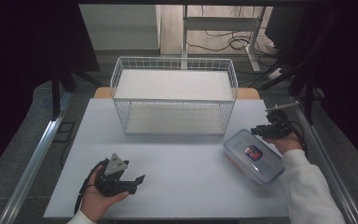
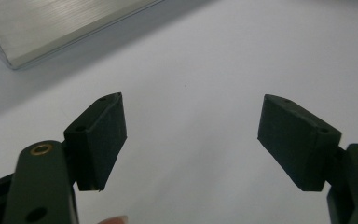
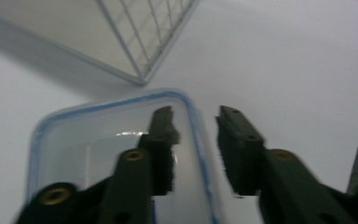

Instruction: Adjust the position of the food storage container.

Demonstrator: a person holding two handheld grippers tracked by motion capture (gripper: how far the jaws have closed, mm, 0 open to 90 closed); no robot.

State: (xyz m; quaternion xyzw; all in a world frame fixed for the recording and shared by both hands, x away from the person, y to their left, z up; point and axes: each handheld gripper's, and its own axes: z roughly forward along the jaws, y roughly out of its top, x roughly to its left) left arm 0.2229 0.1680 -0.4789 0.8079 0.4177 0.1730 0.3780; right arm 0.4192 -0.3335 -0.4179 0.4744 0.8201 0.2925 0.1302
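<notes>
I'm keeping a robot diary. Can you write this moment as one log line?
left gripper: open, over bare table | right gripper: open, jaws astride container rim | wire basket: behind

I see a white table (image 1: 177, 186) on grey floor (image 1: 9, 163), dark curtains (image 1: 28, 42) either side, and behind it a white desk frame (image 1: 223, 23) with tangled cables (image 1: 233, 44).
</notes>
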